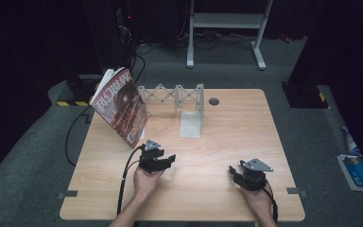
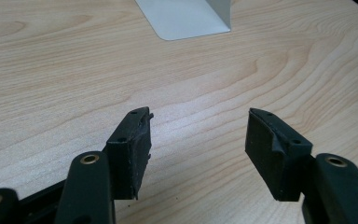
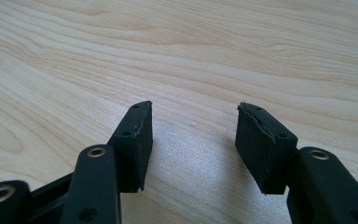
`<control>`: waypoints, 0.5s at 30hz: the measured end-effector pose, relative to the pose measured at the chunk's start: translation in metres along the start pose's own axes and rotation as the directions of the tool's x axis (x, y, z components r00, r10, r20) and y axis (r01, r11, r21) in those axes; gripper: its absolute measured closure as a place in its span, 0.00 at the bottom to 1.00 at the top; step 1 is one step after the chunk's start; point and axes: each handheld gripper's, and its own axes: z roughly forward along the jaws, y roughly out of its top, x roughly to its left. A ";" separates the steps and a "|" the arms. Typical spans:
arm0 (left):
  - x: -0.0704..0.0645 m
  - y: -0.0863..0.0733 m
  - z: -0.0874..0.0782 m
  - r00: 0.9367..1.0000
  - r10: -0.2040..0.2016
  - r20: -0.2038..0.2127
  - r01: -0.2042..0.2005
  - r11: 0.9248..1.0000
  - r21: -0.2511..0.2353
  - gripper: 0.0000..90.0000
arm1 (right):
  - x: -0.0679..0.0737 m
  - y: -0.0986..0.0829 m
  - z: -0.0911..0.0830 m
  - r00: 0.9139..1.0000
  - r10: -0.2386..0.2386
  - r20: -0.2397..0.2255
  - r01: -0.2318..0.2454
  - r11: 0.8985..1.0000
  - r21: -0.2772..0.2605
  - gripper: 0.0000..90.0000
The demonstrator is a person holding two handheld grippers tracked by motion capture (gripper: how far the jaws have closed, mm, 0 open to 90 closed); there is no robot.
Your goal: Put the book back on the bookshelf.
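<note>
Both hands rest low in the frame on the table (image 1: 217,137). The left gripper (image 1: 169,159) and right gripper (image 1: 231,171) gape wide, holding nothing. The magazine (image 1: 120,106) leans, maybe on the rack (image 1: 179,97), upper left.

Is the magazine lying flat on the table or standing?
Standing, tilted: the magazine rests on its lower edge and leans back towards the grey expanding rack.

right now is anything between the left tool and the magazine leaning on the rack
Nothing visible blocks it. The left tool is open, just in front of the magazine, with bare table between them. The magazine leans against the left end of the white expanding rack; the bookend stands off to the right.
</note>
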 end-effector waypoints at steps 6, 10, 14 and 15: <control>-0.001 -0.002 0.009 1.000 0.004 -0.013 -0.003 1.000 0.018 0.45 | 0.000 0.000 0.000 1.000 0.001 0.000 -0.001 1.000 0.000 0.51; -0.002 -0.004 0.014 1.000 0.007 -0.017 -0.007 1.000 0.030 0.45 | 0.000 0.000 0.000 1.000 0.001 0.000 -0.001 1.000 0.000 0.51; -0.005 -0.010 0.018 0.999 0.034 -0.040 -0.033 0.999 0.027 0.45 | 0.000 0.000 0.000 1.000 0.001 0.001 -0.001 1.000 0.000 0.51; -0.006 -0.011 0.018 0.998 0.039 -0.046 -0.039 0.999 0.020 0.45 | 0.000 0.000 0.000 1.000 0.000 0.001 0.000 1.000 0.000 0.51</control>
